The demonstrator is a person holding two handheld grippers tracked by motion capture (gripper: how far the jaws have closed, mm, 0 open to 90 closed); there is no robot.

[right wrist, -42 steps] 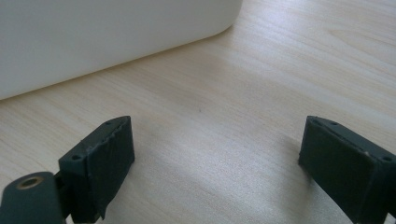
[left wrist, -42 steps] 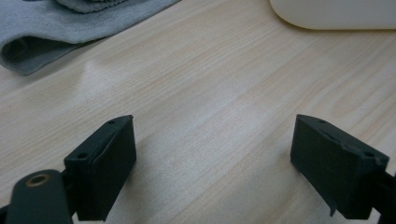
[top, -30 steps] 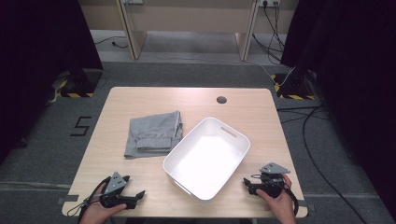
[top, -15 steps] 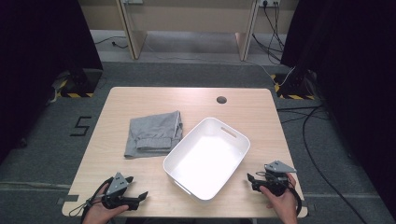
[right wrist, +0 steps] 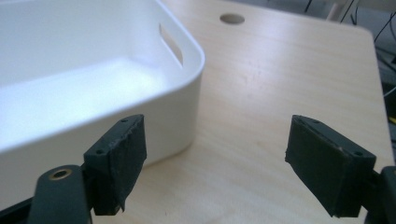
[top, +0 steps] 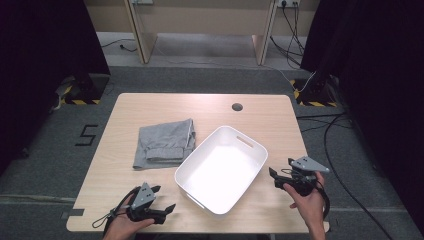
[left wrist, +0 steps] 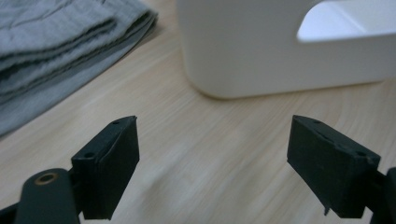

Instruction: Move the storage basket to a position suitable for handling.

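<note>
A folded grey cloth (top: 165, 143) lies left of centre on the wooden table (top: 150, 110). Beside it on the right, set at an angle, stands an empty white tub (top: 227, 128) with handle slots. My left gripper (top: 165, 198) is open near the front edge, pointing at the tub's near corner (left wrist: 261, 51), with the cloth (left wrist: 51, 42) to its upper left. My left gripper (left wrist: 212, 128) has bare wood between its fingers. My right gripper (top: 275, 178) hovers at the tub's right side (right wrist: 173, 121). Its jaws have just been closing a little. My right gripper (right wrist: 215, 126) is still open, with nothing between the pads.
A round cable hole (top: 237, 106) sits near the table's far edge, and the hole (right wrist: 232, 18) is beyond the tub in the right gripper view. Cables (top: 330, 135) trail over the floor to the right. Dark curtains flank both sides.
My left gripper has slid right toward the tub. My right gripper has lifted off the table and sits higher beside the tub.
</note>
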